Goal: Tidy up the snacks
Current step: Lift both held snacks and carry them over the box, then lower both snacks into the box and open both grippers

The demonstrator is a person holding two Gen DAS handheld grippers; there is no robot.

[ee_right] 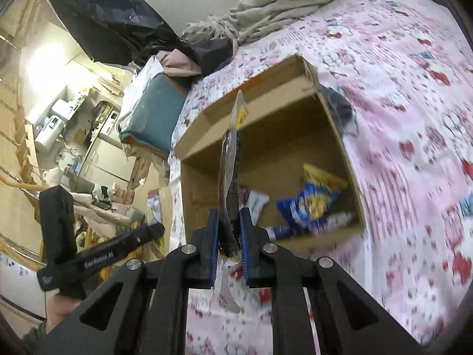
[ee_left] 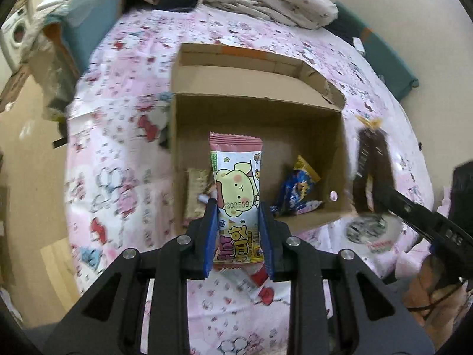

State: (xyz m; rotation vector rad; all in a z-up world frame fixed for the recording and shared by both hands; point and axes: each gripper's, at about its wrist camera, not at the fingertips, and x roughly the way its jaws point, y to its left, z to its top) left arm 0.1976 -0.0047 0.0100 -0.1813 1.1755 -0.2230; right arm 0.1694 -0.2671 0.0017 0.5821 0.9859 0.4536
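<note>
Left gripper [ee_left: 239, 207]: my jaws pinch the pink snack packet [ee_left: 236, 186] across its lower half, at lower centre of the left wrist view; the packet stands upright and its crimped top reaches above the fingers.
Pink snack packet, handling: I judge it light and soft-walled, a glossy film that could slide. My hold on the flat faces below the middle looks sound; the crimped ends would serve as well.
Cardboard box [ee_left: 331, 153]: open, centre of frame, resting on the pink patterned bedspread [ee_left: 124, 153].
Box contents: a blue and yellow snack bag [ee_left: 298, 192] at its lower right, a pale packet [ee_left: 195, 192] at its lower left, partly hidden behind my fingers.
Brown snack packet [ee_left: 372, 165]: right of the box in the left wrist view, hanging blurred from the other gripper.
Right gripper [ee_right: 230, 216]: jaws pressed close on that brown packet, seen edge-on at centre of the right wrist view, its yellow-tipped end upward.
Brown packet, handling: thin, limp and bending along its length; I judge it liable to flop, so a pinch across the flat near the middle is preferable.
Loose packets: more wrappers lie on the bedspread below my fingers; their type I cannot tell.
Stage, my judgement: both packets are held clear of the box, not yet placed.
</note>
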